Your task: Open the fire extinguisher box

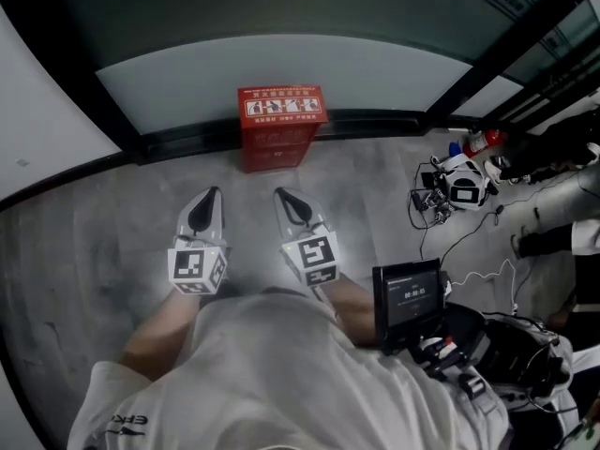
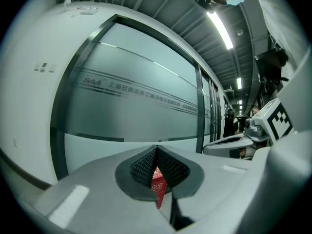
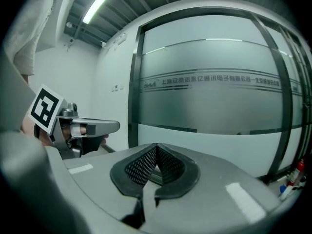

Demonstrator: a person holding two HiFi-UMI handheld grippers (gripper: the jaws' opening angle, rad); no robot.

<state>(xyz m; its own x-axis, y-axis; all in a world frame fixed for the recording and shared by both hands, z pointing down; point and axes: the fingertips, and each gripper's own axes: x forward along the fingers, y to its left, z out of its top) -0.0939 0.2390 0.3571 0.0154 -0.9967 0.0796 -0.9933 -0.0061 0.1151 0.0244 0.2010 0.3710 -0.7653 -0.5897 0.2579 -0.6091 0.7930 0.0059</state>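
Down on the grey floor (image 1: 103,232), right up against the frosted glass wall (image 1: 281,68), sits the red fire extinguisher box (image 1: 281,126), and it looks closed and untouched as far as I can see. So I'd call this the approach step, nothing opened yet. Both grippers are held out in front of the person, well short of the box. Left gripper (image 1: 208,204) has its jaws pinched right together with nothing in them; in the left gripper view you only get a sliver of the red box showing far beyond the tips. Right gripper (image 1: 289,202), same deal: jaws closed, empty, aimed at the glass. Next move, I reckon: get in close, let the jaws part, and find the door edge or latch, which I can't make out from here
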